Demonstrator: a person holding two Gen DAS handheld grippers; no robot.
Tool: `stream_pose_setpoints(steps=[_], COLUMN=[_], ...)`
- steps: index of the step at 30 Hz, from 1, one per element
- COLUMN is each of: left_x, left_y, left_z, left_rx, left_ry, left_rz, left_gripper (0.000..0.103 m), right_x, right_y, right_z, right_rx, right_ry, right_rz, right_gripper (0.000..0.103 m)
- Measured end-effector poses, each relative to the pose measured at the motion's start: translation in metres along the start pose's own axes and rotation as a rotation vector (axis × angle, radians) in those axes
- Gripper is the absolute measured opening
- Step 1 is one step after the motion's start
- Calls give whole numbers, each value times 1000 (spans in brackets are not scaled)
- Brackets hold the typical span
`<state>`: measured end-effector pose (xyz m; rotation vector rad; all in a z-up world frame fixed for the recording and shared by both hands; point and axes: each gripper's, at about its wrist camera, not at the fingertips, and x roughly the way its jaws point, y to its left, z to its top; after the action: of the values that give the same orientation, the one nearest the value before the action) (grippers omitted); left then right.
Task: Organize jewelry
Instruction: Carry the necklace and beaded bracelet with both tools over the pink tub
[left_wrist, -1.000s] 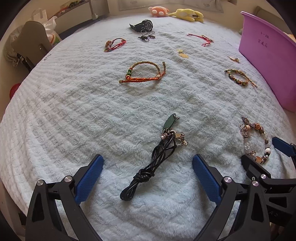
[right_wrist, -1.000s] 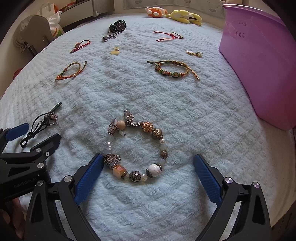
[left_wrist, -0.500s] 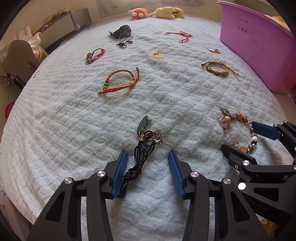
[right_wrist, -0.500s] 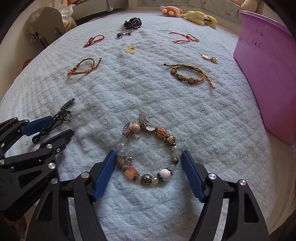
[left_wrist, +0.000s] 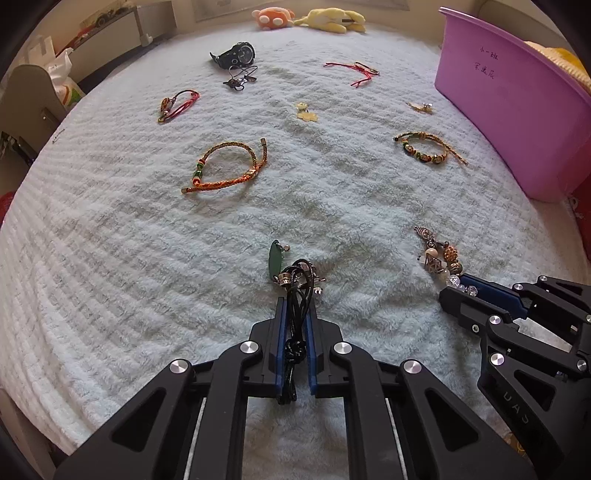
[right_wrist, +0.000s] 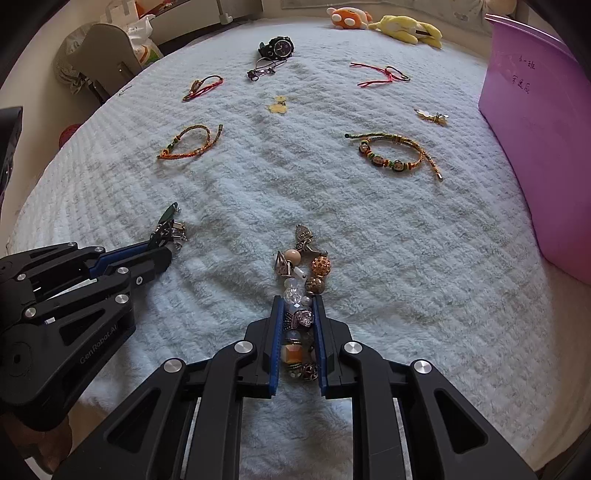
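Both claws have just closed on jewelry lying on a pale blue fluffy blanket (left_wrist: 147, 258): the left gripper (left_wrist: 295, 314) pinches a knotted black leather cord necklace (left_wrist: 297, 306), green pendant pointing away; the right gripper (right_wrist: 298, 306) squeezes a chunky bronze-and-glass beaded bracelet (right_wrist: 304, 273) into a narrow line. A pink plastic bin (right_wrist: 535, 147) stands right.

Right tool (right_wrist: 298, 306) has just closed on the beaded bracelet (right_wrist: 301, 295), squeezed narrow on the bed blanket (right_wrist: 332, 221). Left tool (right_wrist: 162, 254) sits left of it; purple bin (right_wrist: 543, 147) far right.
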<state>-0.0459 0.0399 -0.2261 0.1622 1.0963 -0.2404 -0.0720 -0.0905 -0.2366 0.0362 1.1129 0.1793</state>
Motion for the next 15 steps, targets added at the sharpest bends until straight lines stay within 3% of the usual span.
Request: stream_pose_setpoints(steps=[15], left_x=[-43], left_y=[-8], left_z=[42], left_rx=[26], left_ry=[-39], left_rz=[-85], left_gripper=[9], right_x=[-47], right_y=[-9], right_z=[27], right_rx=[67], right_ry=[-30], right_rz=[-4], right_gripper=[15])
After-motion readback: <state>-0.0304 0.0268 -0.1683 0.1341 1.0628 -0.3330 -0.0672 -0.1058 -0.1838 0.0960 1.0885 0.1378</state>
